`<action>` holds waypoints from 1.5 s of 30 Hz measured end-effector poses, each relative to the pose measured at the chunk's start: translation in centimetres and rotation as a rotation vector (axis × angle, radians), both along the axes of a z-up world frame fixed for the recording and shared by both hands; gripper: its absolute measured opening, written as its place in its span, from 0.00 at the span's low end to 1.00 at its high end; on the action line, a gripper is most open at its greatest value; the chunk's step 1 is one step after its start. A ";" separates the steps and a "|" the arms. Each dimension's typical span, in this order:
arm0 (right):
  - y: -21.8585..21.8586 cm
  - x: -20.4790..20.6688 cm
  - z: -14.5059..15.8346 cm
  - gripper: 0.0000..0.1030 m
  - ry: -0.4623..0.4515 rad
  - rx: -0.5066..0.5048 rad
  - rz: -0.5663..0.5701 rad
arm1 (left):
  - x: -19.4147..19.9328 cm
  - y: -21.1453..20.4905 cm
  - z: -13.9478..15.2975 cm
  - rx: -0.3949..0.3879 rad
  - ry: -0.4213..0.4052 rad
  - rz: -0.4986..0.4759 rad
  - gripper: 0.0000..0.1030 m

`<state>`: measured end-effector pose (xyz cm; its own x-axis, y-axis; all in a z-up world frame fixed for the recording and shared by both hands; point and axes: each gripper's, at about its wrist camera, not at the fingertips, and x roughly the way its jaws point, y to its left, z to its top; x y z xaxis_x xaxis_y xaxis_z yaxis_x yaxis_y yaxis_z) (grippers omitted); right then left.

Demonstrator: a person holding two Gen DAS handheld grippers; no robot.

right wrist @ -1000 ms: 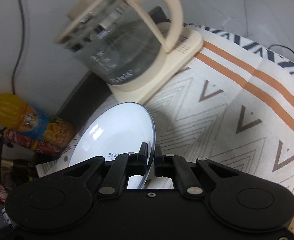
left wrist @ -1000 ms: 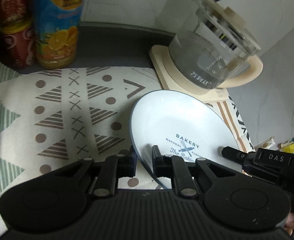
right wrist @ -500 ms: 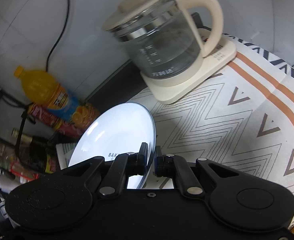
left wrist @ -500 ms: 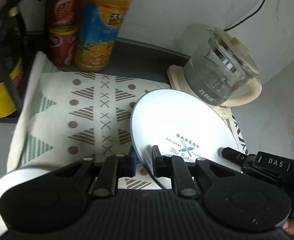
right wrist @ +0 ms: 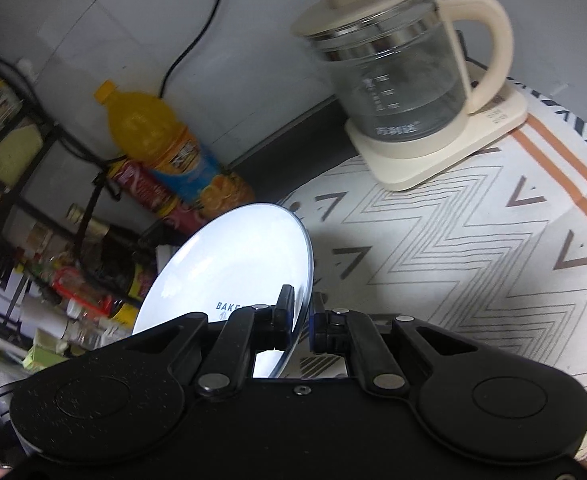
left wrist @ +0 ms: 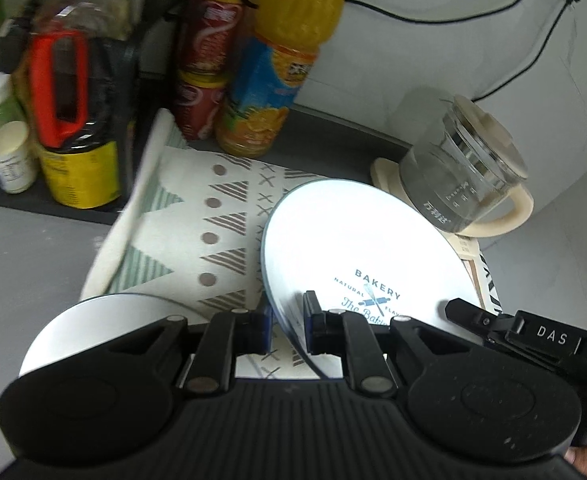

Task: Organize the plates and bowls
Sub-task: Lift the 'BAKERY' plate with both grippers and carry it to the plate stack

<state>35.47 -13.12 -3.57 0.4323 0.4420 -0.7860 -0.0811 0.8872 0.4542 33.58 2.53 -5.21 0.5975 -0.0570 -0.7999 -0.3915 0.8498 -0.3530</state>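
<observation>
Left wrist view showed the left hand-held gripper (left wrist: 287, 326) pointing steeply down, its jaws nearly closed and pinching the near rim of a white plate (left wrist: 357, 248) that tilted above the patterned cloth (left wrist: 213, 216) on the worktop (left wrist: 21, 264). Blue print on the plate read "BAKERY", "NATURAL" and "The Bak", the rest hidden. At lower right the other tool carried a tag reading "DAS" (left wrist: 551, 336). A second white plate (left wrist: 93, 324) lay at lower left, just behind the gripper body. Right wrist view showed the right hand-held gripper (right wrist: 302, 318), angled down likewise, clamped on the same plate's (right wrist: 237, 264) opposite rim, "BAKE" legible; a glass kettle (right wrist: 397, 80) stood on its base behind, its lettering too blurred to read
</observation>
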 end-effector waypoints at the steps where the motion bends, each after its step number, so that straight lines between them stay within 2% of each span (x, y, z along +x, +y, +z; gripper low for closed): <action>1: 0.2 -0.2 0.1 0.07 -0.001 0.005 0.008 | -0.4 0.2 0.1 0.004 -0.001 0.008 0.13; 10: 3.0 -2.3 0.8 0.07 -0.043 0.013 0.109 | -4.3 1.8 1.1 0.042 0.010 0.073 0.13; 20: 6.1 -5.2 0.6 0.08 -0.053 -0.003 0.219 | -9.3 4.1 0.4 0.015 0.021 0.156 0.13; 27: 7.6 -6.6 -0.2 0.09 0.006 0.018 0.241 | -11.9 5.8 -0.6 -0.006 0.059 0.211 0.13; 35: 8.6 -8.8 -1.1 0.09 0.005 -0.039 0.271 | -13.7 7.0 -1.3 -0.027 0.088 0.225 0.13; 45: 8.9 -10.8 -2.5 0.09 0.033 -0.147 0.281 | -14.3 6.8 -4.0 -0.080 0.165 0.211 0.14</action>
